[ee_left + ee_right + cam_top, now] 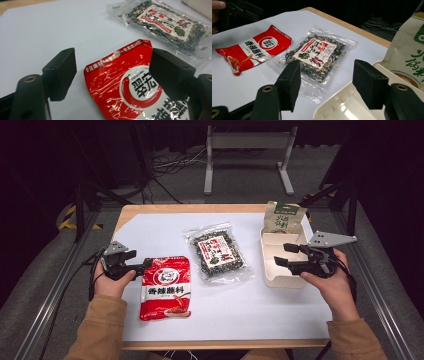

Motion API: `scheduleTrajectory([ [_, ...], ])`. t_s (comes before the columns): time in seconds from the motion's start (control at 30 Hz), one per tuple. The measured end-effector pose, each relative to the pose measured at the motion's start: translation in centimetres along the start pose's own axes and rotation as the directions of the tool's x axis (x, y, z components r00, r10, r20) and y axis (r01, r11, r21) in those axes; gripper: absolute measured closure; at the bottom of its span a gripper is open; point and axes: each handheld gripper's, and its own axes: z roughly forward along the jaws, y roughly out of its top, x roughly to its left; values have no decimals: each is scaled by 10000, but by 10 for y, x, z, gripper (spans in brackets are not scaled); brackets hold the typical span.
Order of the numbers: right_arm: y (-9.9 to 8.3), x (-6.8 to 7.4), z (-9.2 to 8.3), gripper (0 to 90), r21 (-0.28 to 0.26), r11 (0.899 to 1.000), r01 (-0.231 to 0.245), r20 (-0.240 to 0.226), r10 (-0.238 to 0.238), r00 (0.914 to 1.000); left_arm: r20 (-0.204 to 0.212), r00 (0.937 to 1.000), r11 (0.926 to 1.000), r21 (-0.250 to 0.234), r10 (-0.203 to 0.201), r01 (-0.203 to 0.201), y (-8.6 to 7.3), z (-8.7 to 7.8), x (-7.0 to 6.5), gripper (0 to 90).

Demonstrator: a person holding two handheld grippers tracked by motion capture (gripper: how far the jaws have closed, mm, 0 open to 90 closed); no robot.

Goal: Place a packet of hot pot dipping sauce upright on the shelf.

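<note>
A red seasoning packet [166, 287] lies flat on the white sheet at the front left. My left gripper [142, 266] is at the packet's upper left corner, jaws open. In the left gripper view the red packet [125, 82] lies between and beyond the two pads, and neither pad presses on it. A clear packet of dark dried mix [218, 251] lies in the middle. My right gripper [281, 254] hovers open over the left rim of a beige tray [270, 270], with nothing between its jaws. A beige and green bag [284, 217] stands at the tray's far end.
A white sheet [175, 227] covers most of the wooden table. The right gripper view looks across the tray rim [332, 107] to the clear packet [314, 53] and the red packet [254, 50]. Metal frame legs and cables lie on the floor behind.
</note>
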Motion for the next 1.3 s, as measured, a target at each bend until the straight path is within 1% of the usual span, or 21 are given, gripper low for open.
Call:
scheduleTrajectory([
  [0.1, -1, 0, 2, 392, 71, 10000, -9, -31, 9, 10000, 8, 9995, 9995, -59, -306, 306, -1, 6, 7, 260],
  [0.17, -2, 1, 3, 392, 85, 10000, -21, -23, 21, 10000, -36, 9996, 9995, -71, -293, 293, -1, 7, 9, 260],
  [0.23, -2, 1, 4, 391, 119, 9999, -28, -32, 29, 10000, -69, 9989, 9988, -197, -455, 454, -2, 11, 12, 265],
  [0.33, -3, 1, 5, 396, 139, 9999, -26, -54, 27, 10000, -259, 9992, 9994, -178, -318, 313, -2, 16, 15, 300],
  [0.4, -3, 2, 5, 405, 115, 9999, -36, -76, 37, 10000, -131, 9988, 9988, -156, -463, 461, -2, 21, 18, 321],
  [0.47, -4, 2, 6, 418, 55, 10000, -5, -100, 6, 10000, -67, 9984, 9984, -20, -564, 564, -3, 25, 20, 345],
  [0.53, -5, 2, 6, 427, 24, 10000, -2, -174, 3, 9998, 111, 9978, 9978, 133, -657, 655, -3, 29, 22, 360],
  [0.57, -5, 3, 7, 429, 21, 10000, 45, -196, -45, 9998, 178, 9972, 9973, 119, -724, 722, -3, 31, 23, 384],
  [0.6, -6, 3, 7, 430, 23, 10000, 79, -212, -78, 9997, 266, 9973, 9976, 89, -687, 685, -3, 33, 23, 403],
  [0.63, -6, 3, 8, 435, 28, 9999, 115, -245, -115, 9996, 274, 9982, 9985, 183, -526, 521, -4, 34, 24, 438],
  [0.67, -6, 3, 8, 436, 20, 9999, 128, -279, -127, 9995, 331, 9985, 9988, 256, -431, 423, -4, 36, 24, 452],
  [0.77, -6, 3, 8, 436, -18, 9996, 285, -276, -285, 9992, 481, 9979, 9986, 303, -443, 429, -6, 38, 24, 444],
  [0.83, -7, 4, 9, 447, -120, 9993, 364, -321, -368, 9988, 420, 9979, 9980, 418, -493, 476, -7, 41, 25, 405],
  [0.9, -6, 5, 10, 459, -149, 9993, 343, -494, -350, 9982, 405, 9982, 9976, 536, -453, 431, -8, 43, 26, 404],
  [0.97, -6, 6, 11, 460, -163, 9992, 373, -539, -382, 9978, 255, 9991, 9975, 627, -345, 329, -9, 45, 27, 404],
  [1.07, -6, 8, 12, 457, -149, 9992, 361, -692, -370, 9969, 423, 9977, 9942, 952, -536, 494, -11, 49, 29, 383],
  [1.1, -6, 8, 13, 454, -115, 9993, 351, -700, -358, 9969, 517, 9959, 9921, 1047, -747, 690, -12, 50, 29, 384],
  [1.13, -7, 8, 14, 452, -84, 9995, 313, -741, -318, 9967, 633, 9947, 9910, 1116, -813, 739, -13, 50, 31, 382],
  [1.17, -7, 8, 14, 451, -57, 9996, 263, -776, -266, 9966, 662, 9948, 9914, 1106, -775, 699, -13, 51, 32, 381],
  [1.23, -8, 8, 15, 447, -23, 9997, 262, -774, -263, 9967, 709, 9935, 9897, 1189, -891, 803, -14, 51, 32, 393],
  [1.3, -8, 9, 16, 447, -3, 9997, 242, -811, -241, 9964, 724, 9941, 9895, 1256, -807, 712, -14, 52, 32, 410],
])
